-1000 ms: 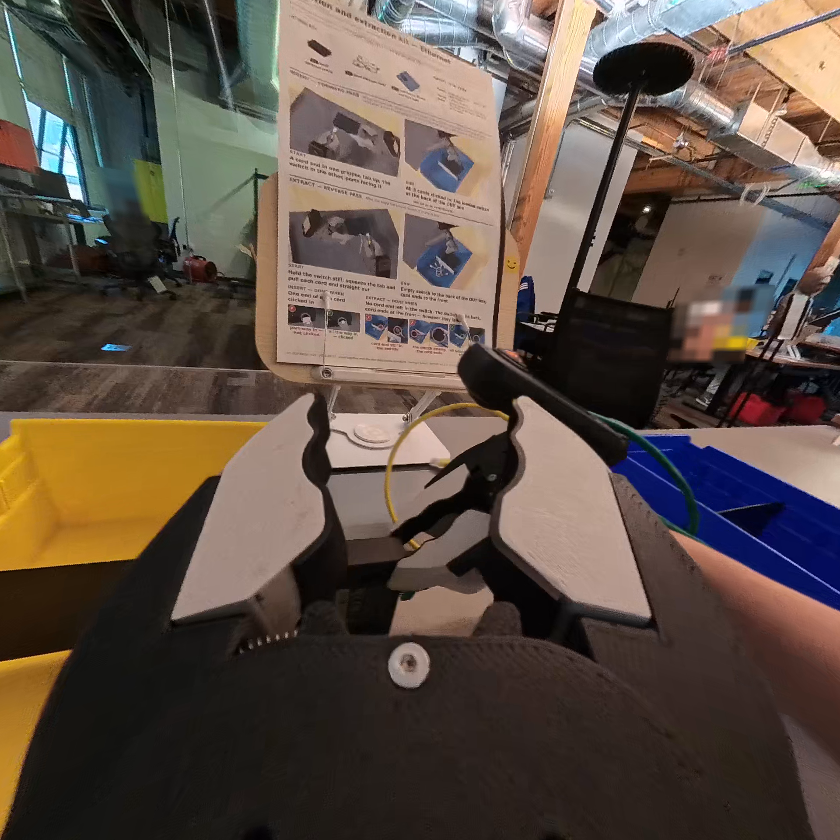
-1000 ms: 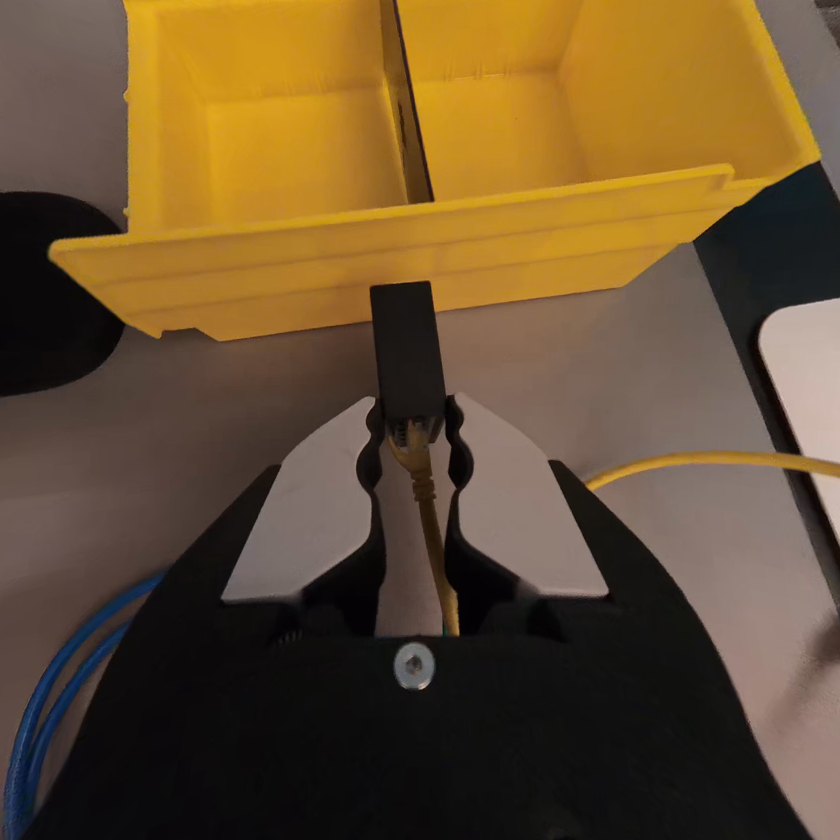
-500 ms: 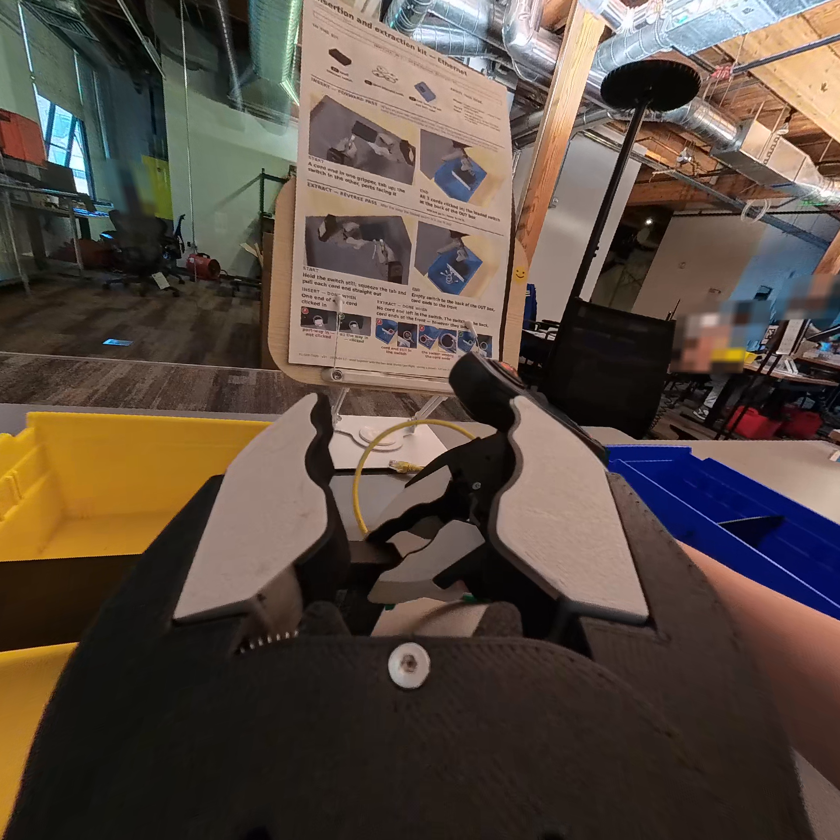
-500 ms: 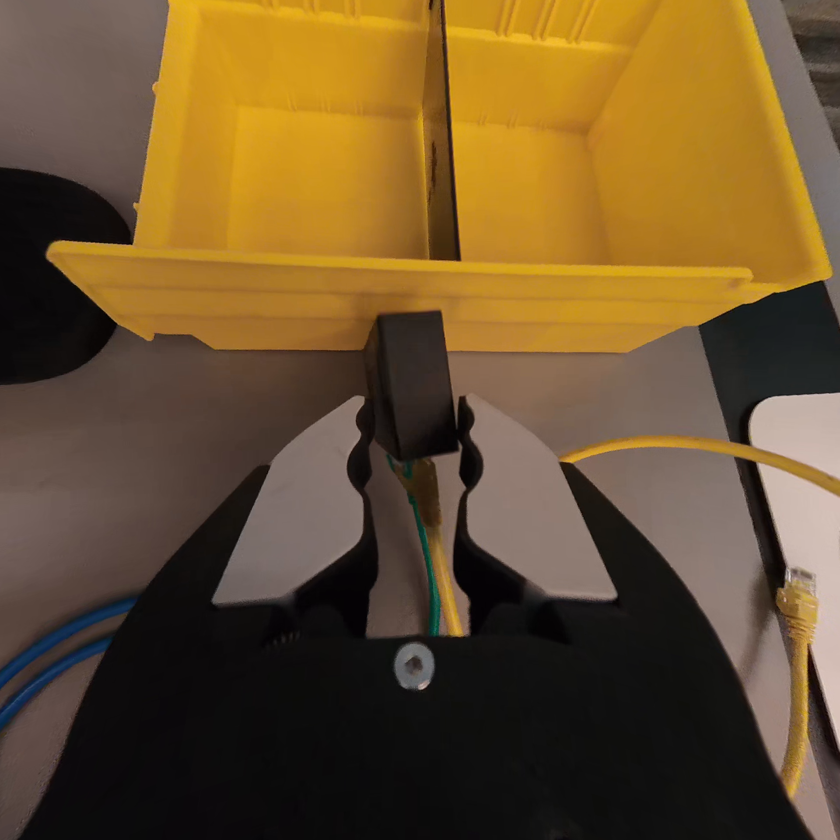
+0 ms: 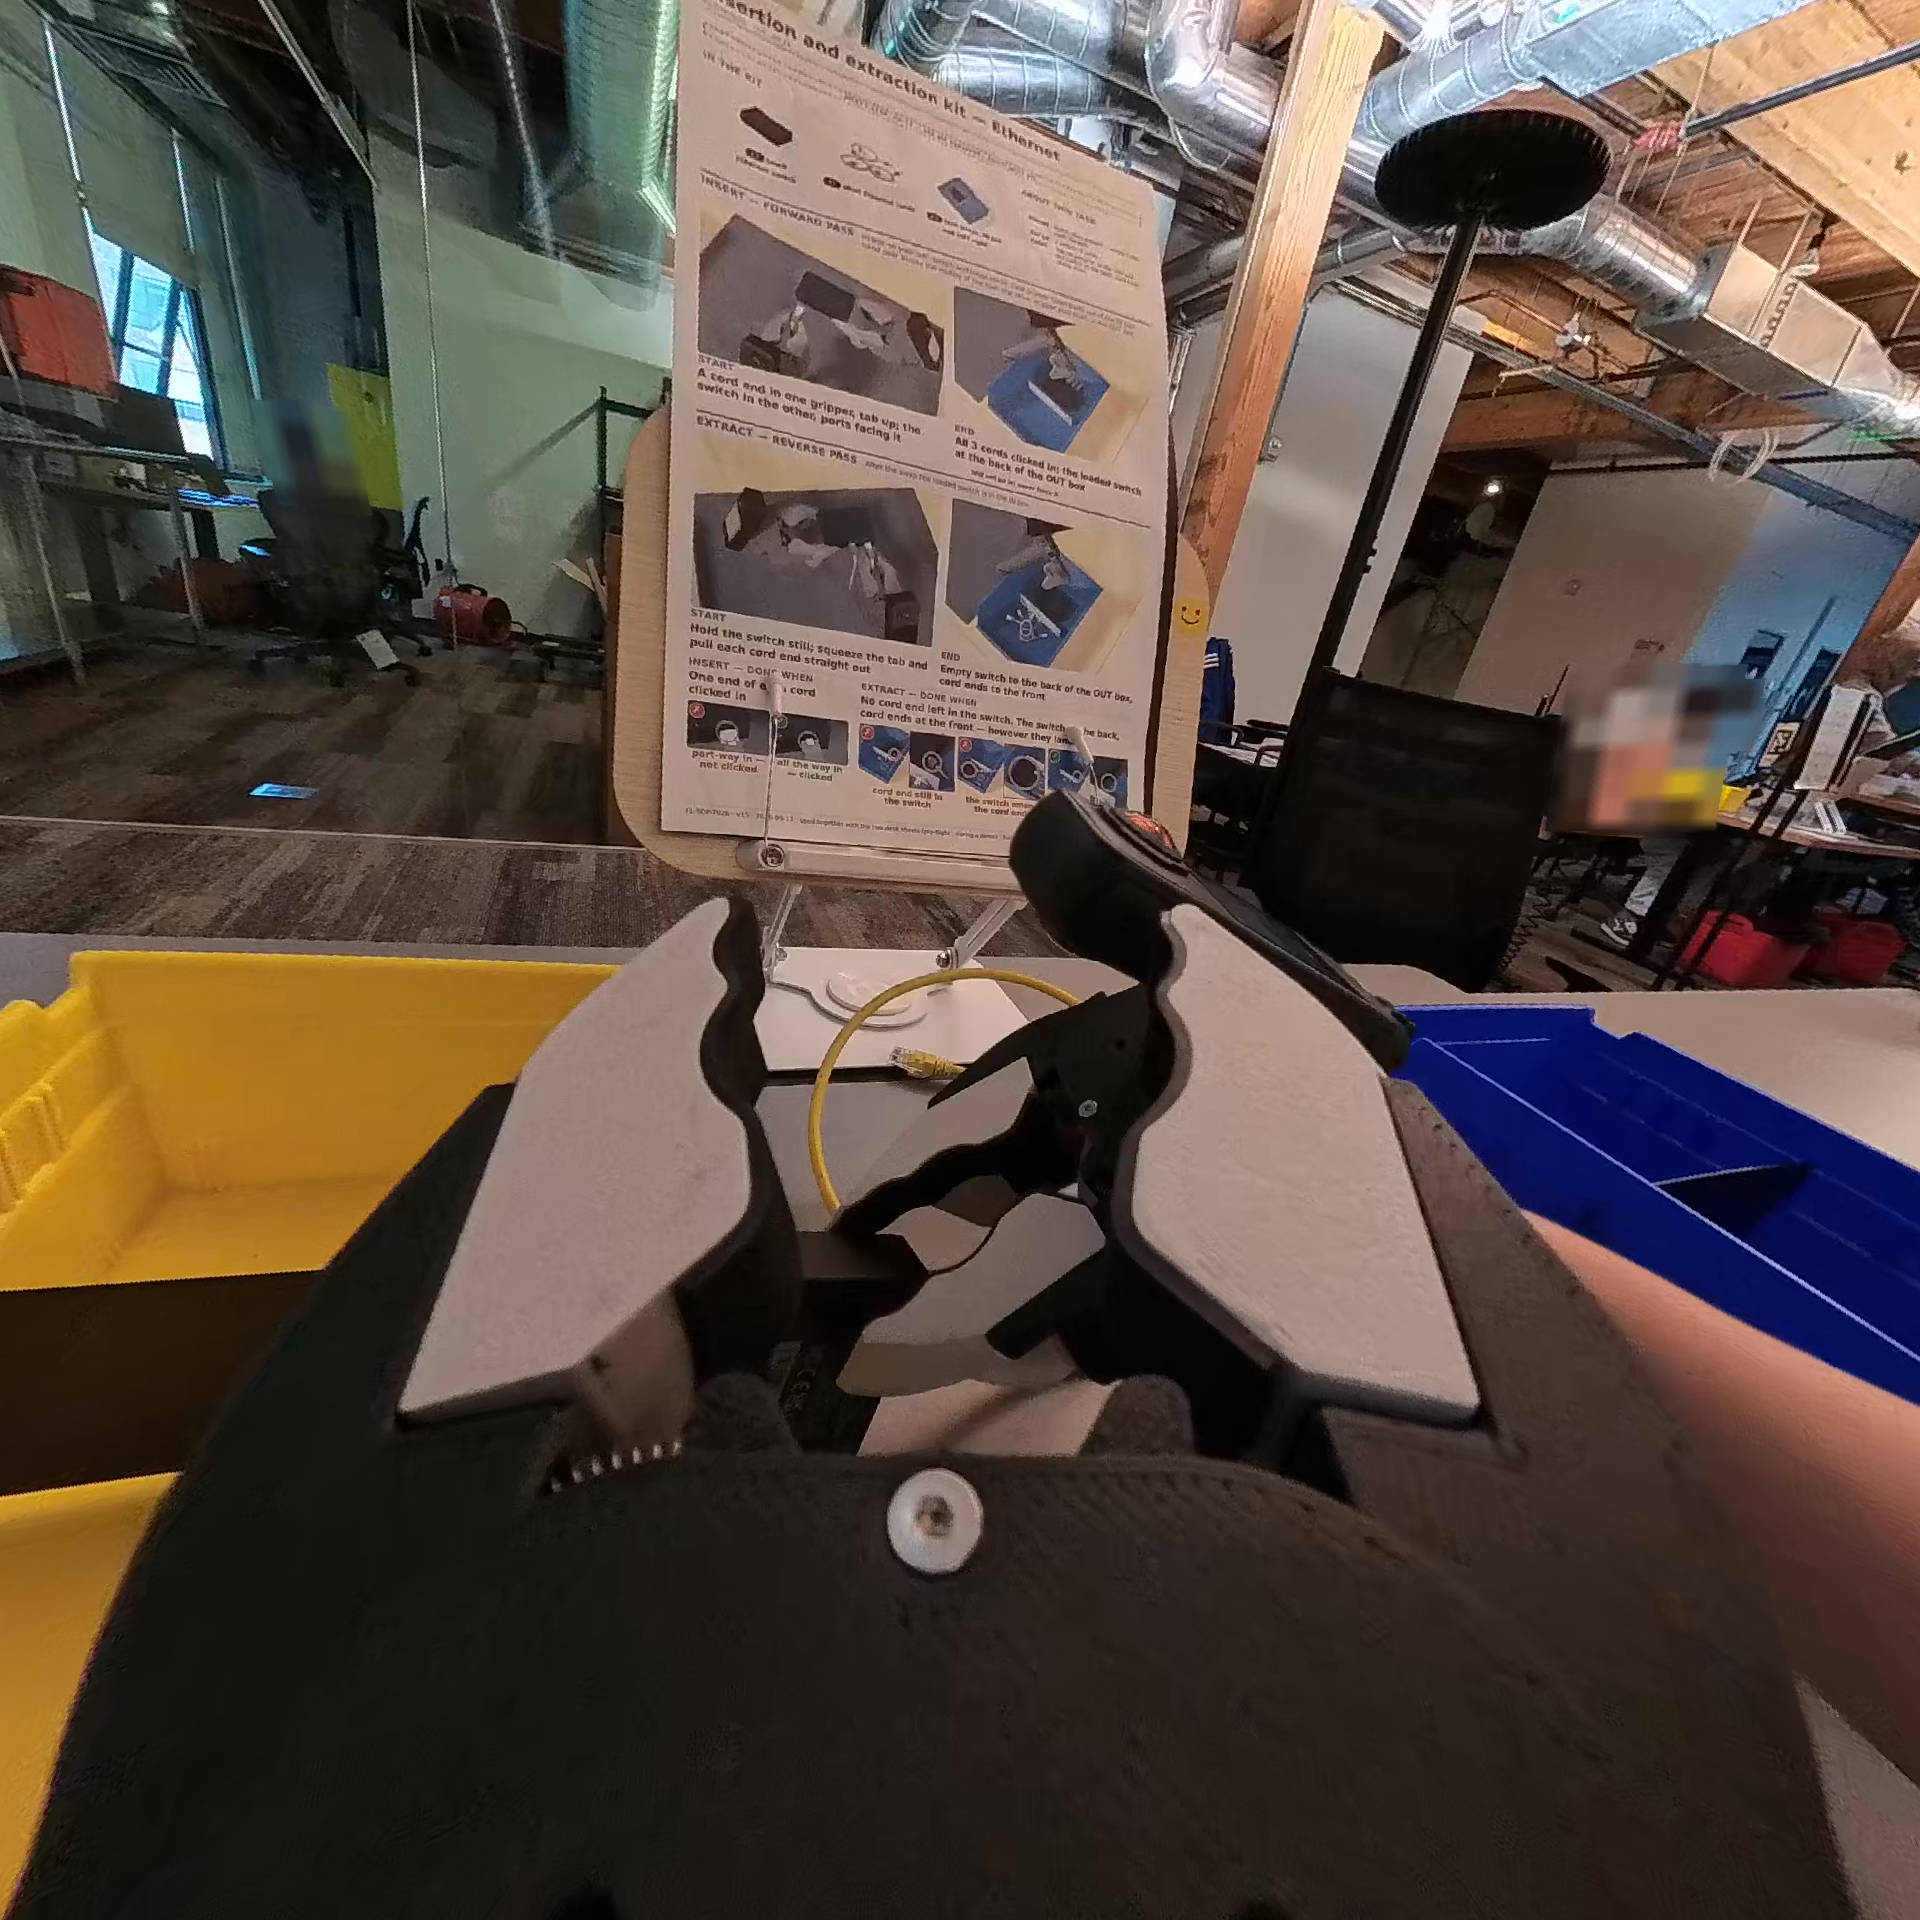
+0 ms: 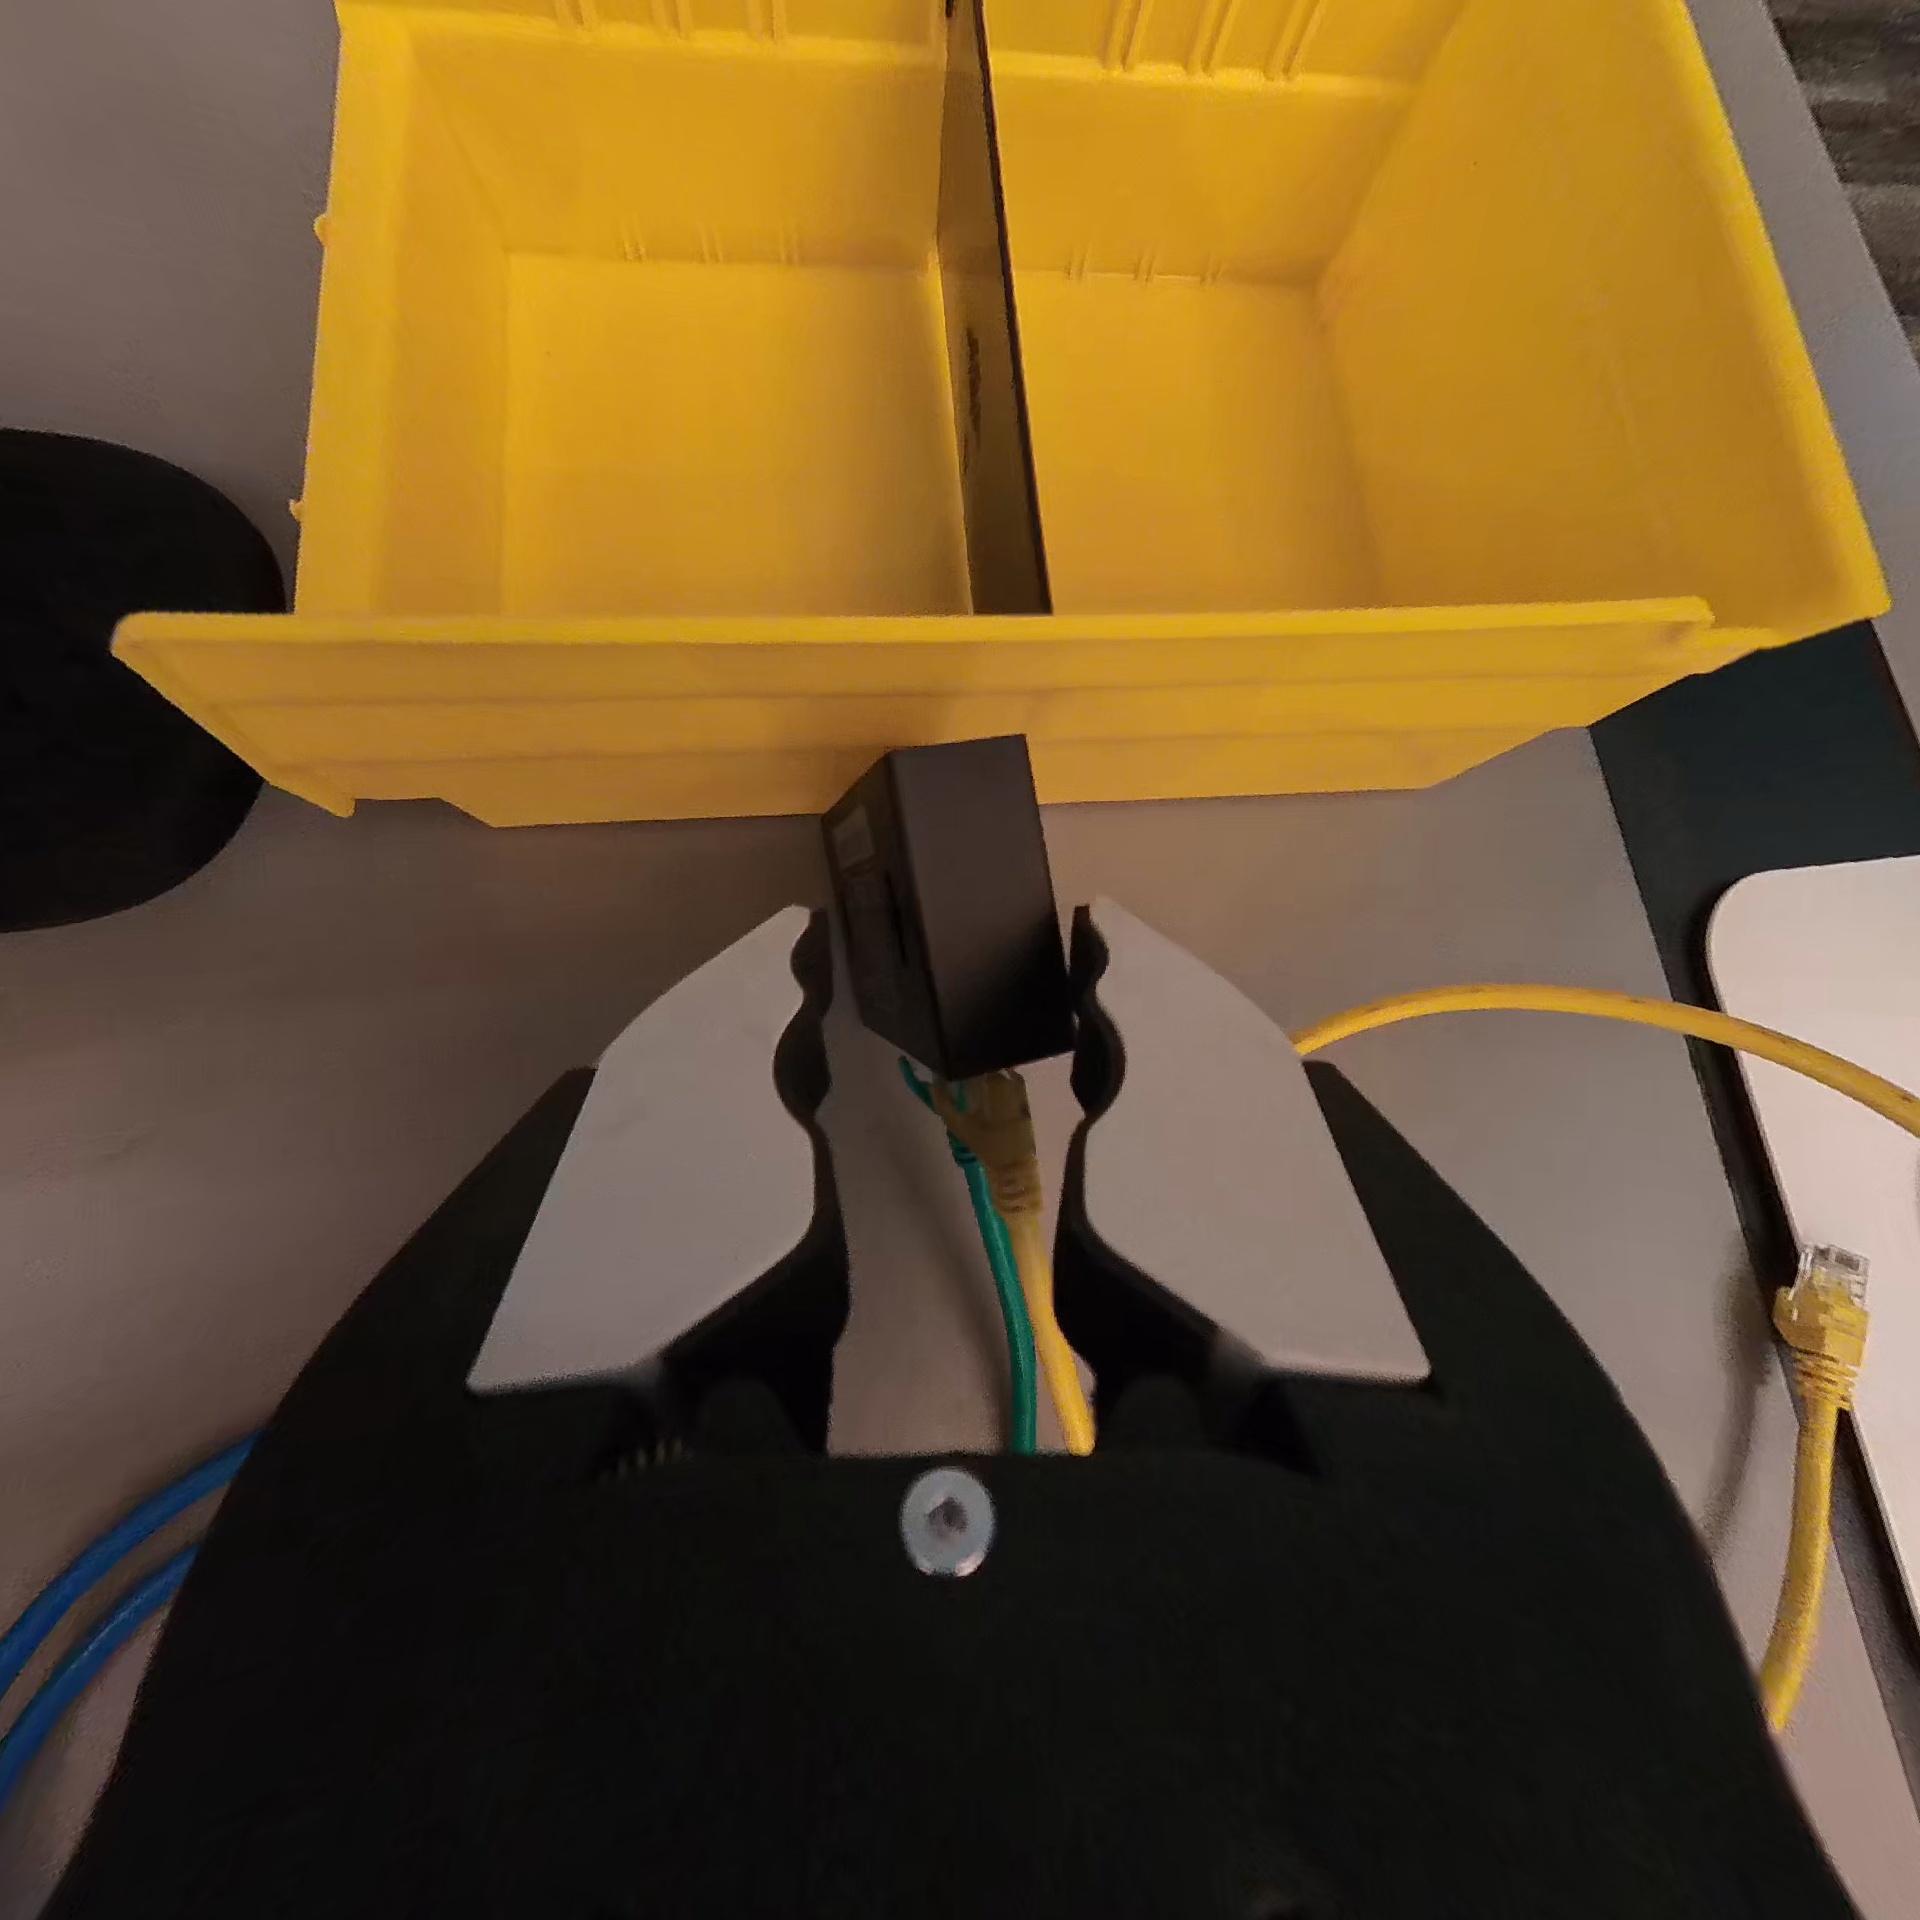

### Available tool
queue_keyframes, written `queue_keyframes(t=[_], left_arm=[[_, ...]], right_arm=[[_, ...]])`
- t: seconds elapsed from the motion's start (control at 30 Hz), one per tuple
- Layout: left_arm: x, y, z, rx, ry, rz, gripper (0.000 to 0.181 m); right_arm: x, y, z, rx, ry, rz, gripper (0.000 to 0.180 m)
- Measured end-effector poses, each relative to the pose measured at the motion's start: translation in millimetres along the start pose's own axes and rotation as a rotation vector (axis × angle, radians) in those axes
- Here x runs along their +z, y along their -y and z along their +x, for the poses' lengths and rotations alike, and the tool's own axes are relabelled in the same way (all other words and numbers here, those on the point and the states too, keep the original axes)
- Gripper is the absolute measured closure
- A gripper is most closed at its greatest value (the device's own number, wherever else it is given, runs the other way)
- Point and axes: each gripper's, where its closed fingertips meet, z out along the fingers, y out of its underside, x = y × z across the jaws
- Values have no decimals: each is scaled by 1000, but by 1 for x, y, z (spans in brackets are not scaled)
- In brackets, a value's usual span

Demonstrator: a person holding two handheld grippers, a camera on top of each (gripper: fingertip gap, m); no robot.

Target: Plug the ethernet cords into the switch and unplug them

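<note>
Right wrist view: switch [image 6: 961, 914] between fingers [image 6: 1174, 1122] (tilted)

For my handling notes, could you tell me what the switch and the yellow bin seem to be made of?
The switch looks like matte black hard plastic: flat faces, crisp edges, dull sheen. The yellow bin looks like moulded plastic with a smooth, slightly glossy finish: uniform colour, ribbed walls, a rolled lip.

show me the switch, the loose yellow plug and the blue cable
switch [image 6: 971, 914], right wrist view, on its dark top face
loose yellow plug [image 6: 1827, 1317], right wrist view, on the connector boot
blue cable [image 6: 99, 1590], right wrist view, on the loop at lower left
</note>
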Motion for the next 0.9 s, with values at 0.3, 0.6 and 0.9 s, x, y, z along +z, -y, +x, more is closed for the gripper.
queue_keyframes(t=[0.3,0.6,0.9], left_arm=[[-3,4,-1,-6,4,17,110],[-3,5,-1,3,4,16,111],[4,-20,17,92,-87,-151,112]], right_arm=[[0,2,8,65,-86,-42,125],[3,-13,9,153,-44,-186,134],[-27,-21,-3,10,-69,-87,146]])
